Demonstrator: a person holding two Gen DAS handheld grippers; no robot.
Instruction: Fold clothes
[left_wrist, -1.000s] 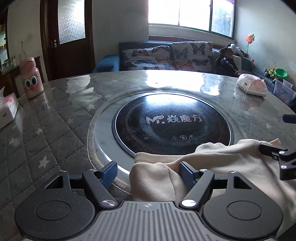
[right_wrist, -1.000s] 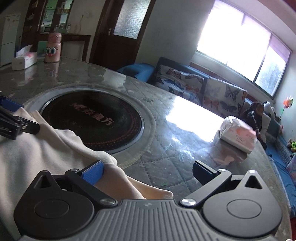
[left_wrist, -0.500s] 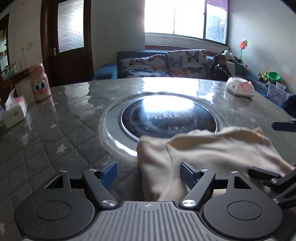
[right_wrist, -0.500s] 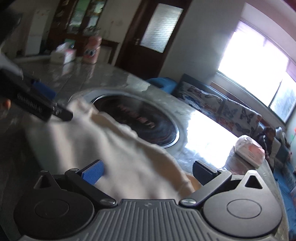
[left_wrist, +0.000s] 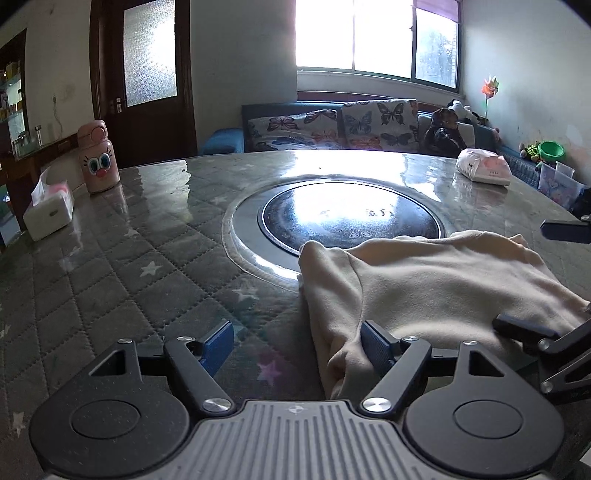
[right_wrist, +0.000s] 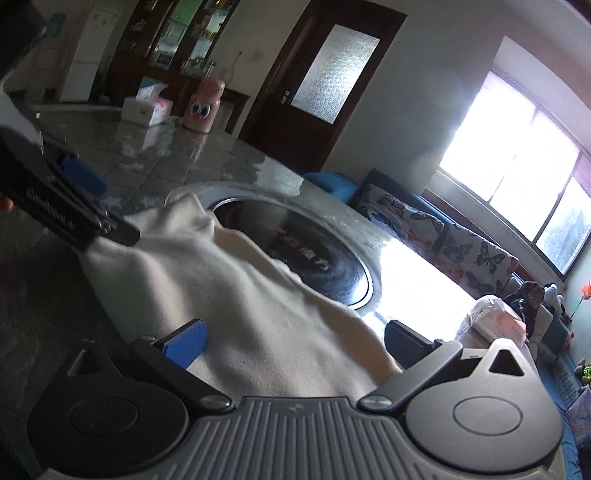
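A cream garment (left_wrist: 436, 280) lies folded on the quilted table (left_wrist: 110, 277), its far edge over the rim of the black round hob (left_wrist: 351, 218). My left gripper (left_wrist: 297, 347) stands open; the garment's near left corner rests against its right pad, and its left pad is over bare table. In the right wrist view the garment (right_wrist: 240, 288) runs between the jaws of my right gripper (right_wrist: 297, 341), which is open. The right gripper's fingers (left_wrist: 524, 329) show at the garment's right side. The left gripper's finger (right_wrist: 110, 229) sits on the garment's far left edge.
A pink cartoon bottle (left_wrist: 98, 157) and a white tissue box (left_wrist: 48, 210) stand at the table's far left. A tissue pack (left_wrist: 484, 168) lies at the far right. A butterfly-print sofa (left_wrist: 332, 125) stands behind the table.
Both grippers have drawn back toward the near edge and the garment came with them, off most of the hob. The right view has rolled and now looks across the garment.
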